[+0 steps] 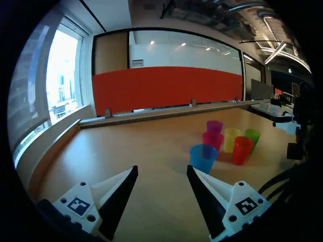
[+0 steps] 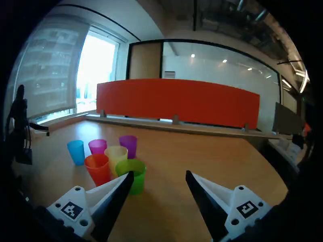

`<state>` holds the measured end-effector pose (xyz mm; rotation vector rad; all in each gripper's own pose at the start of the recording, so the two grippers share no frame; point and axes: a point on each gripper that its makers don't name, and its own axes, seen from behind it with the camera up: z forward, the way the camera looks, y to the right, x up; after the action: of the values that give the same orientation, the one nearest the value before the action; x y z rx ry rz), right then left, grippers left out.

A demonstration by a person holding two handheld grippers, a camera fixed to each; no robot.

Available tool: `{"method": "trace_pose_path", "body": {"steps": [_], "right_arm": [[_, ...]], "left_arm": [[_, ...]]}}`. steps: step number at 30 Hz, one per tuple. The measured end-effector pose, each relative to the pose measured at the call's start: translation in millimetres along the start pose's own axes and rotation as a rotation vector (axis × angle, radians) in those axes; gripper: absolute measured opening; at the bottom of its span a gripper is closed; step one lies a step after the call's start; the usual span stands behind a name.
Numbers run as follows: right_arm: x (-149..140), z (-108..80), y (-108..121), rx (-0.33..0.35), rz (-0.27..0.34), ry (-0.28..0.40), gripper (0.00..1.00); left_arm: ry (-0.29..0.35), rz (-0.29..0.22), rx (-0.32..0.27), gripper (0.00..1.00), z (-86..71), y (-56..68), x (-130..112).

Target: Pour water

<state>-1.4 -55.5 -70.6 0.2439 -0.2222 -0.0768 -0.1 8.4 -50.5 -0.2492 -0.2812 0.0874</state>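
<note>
Several translucent plastic cups stand clustered on a wooden table [image 1: 133,149]. In the left gripper view the blue cup [image 1: 203,158] is nearest, just beyond my left gripper [image 1: 161,171], which is open and holds nothing. Behind it stand the pink cup [image 1: 212,140], purple cup [image 1: 214,126], yellow cup [image 1: 231,139], orange-red cup [image 1: 242,150] and green cup [image 1: 252,137]. In the right gripper view the green cup [image 2: 132,175] sits by the left fingertip of my open right gripper [image 2: 158,174], with the orange-red cup [image 2: 97,168], yellow cup [image 2: 116,155], pink cup [image 2: 97,146], purple cup [image 2: 128,146] and blue cup [image 2: 76,151] beyond.
An orange divider panel [image 1: 167,86] runs along the table's far edge. A bright window [image 1: 62,78] lies to the left. Dark equipment with cables [image 2: 18,129] stands at the table's left side in the right gripper view. Desks with white items [image 1: 282,117] lie to the right.
</note>
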Motion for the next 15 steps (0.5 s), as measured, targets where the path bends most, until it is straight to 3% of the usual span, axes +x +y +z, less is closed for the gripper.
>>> {"method": "trace_pose_path", "body": {"steps": [15], "right_arm": [[47.6,-3.6,31.6,-0.157,0.068,0.222,0.99]], "left_arm": [[0.172,-0.041,0.150,0.90,-17.2,-20.0,36.0]]}}
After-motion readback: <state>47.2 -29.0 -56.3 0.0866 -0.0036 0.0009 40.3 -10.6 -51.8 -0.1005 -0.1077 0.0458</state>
